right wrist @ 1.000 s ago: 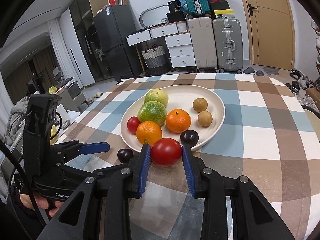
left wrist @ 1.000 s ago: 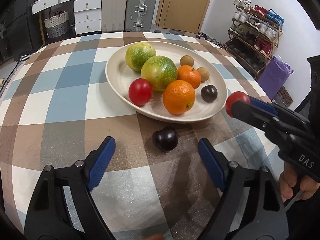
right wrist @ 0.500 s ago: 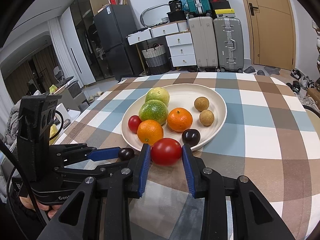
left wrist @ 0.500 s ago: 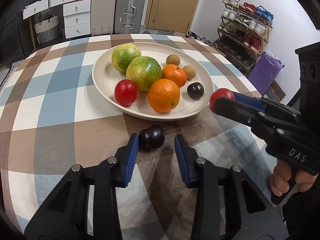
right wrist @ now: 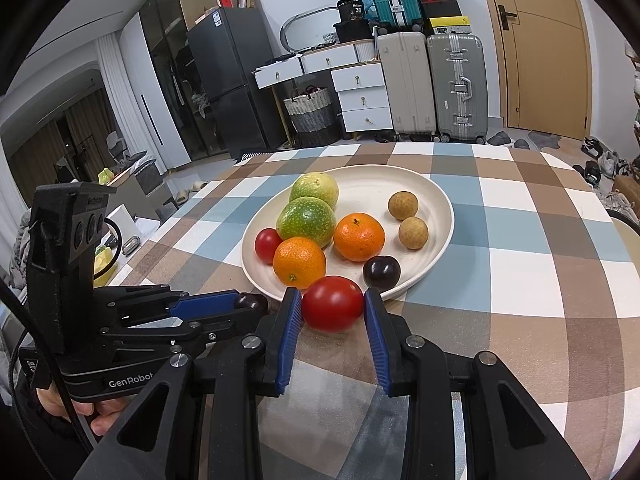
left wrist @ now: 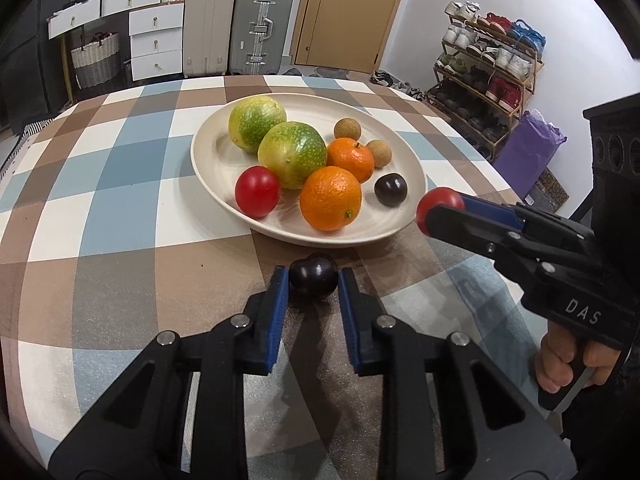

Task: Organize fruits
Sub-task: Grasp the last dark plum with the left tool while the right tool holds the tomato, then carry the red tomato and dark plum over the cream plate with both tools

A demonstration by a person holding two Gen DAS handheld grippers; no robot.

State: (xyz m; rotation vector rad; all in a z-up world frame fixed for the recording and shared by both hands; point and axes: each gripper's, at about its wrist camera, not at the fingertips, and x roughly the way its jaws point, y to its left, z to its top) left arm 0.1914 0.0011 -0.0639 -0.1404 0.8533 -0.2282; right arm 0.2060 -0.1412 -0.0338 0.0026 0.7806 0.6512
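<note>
Two grips: left gripper [left wrist: 313,282] jaws pinch a dark plum [left wrist: 313,281]; right gripper [right wrist: 331,307] jaws clamp a tomato [right wrist: 332,309], half-hidden in the left view.

The tablecloth [left wrist: 120,216] is checked in brown, blue, white and grey. The plate [left wrist: 216,160] is cream. On it lie two mottled green-yellow fruits [left wrist: 292,154], two oranges [left wrist: 331,198], a red tomato [left wrist: 257,191], two tan longans [left wrist: 347,128] and a dark purple plum [left wrist: 391,189].

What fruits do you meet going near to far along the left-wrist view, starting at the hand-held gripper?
Left hand-held gripper → dark plum between its fingers → front orange → rear orange → far longan.
</note>
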